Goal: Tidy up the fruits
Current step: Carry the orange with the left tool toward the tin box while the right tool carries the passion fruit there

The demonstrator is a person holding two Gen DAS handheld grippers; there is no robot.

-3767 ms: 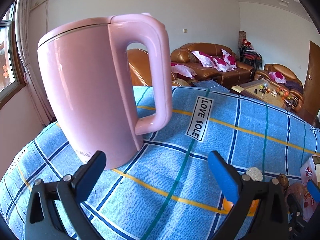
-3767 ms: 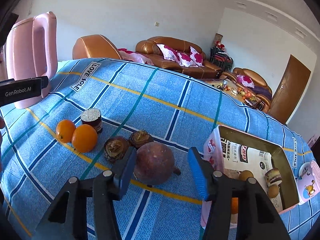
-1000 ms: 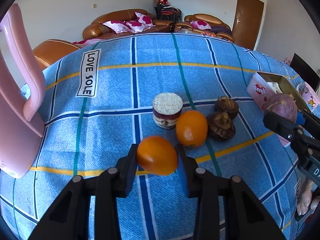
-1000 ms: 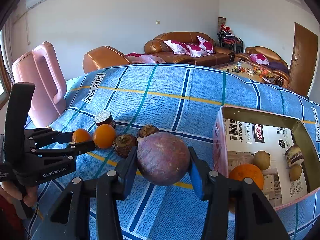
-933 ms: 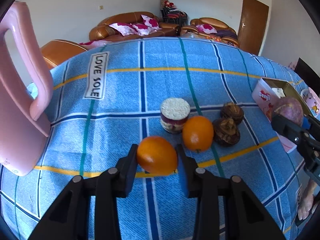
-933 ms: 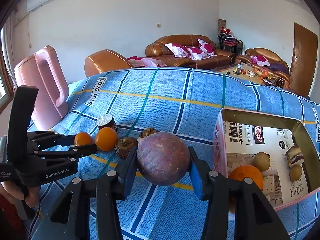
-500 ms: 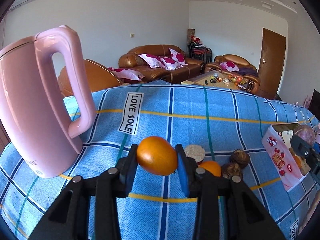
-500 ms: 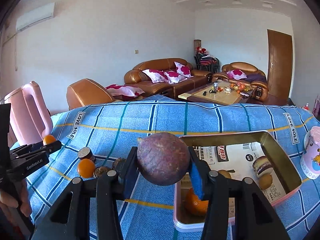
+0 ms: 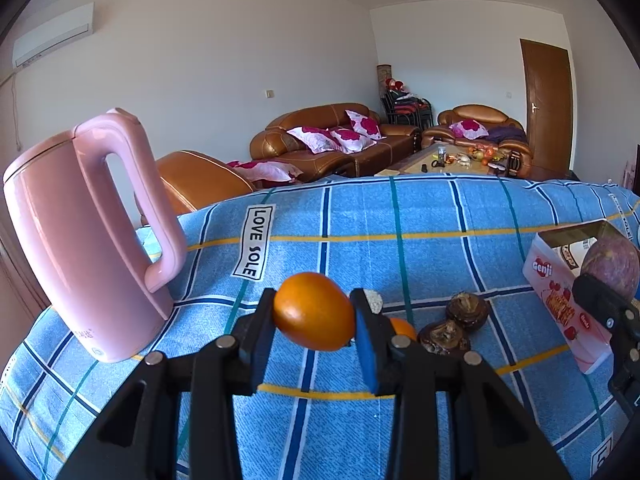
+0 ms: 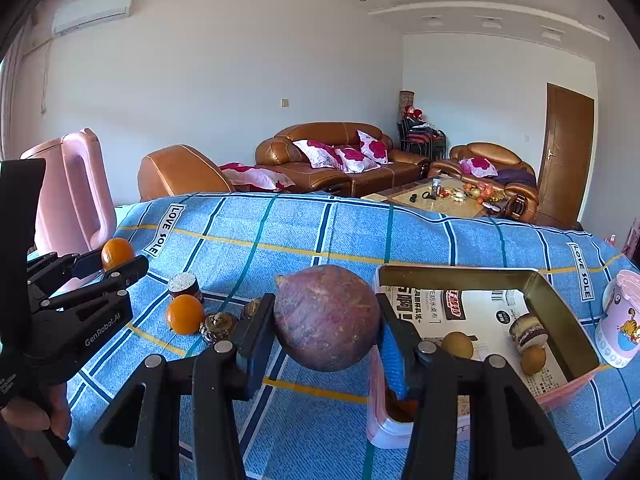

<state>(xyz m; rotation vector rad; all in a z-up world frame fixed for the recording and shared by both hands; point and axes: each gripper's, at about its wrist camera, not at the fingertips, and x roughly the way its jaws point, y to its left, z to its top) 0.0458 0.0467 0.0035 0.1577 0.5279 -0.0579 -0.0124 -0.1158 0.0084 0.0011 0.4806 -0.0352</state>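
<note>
At the lower centre of each wrist view a claw is clenched on fruit: the left gripper [image 9: 314, 322] grasps an orange [image 9: 314, 317], the right gripper [image 10: 326, 320] a purple fruit [image 10: 327, 317]. Round skins could slip mid-carry. Beyond lie one orange [image 10: 185, 314], two brown fruits [image 9: 456, 322], and the box [image 10: 560, 312] at right.
</note>
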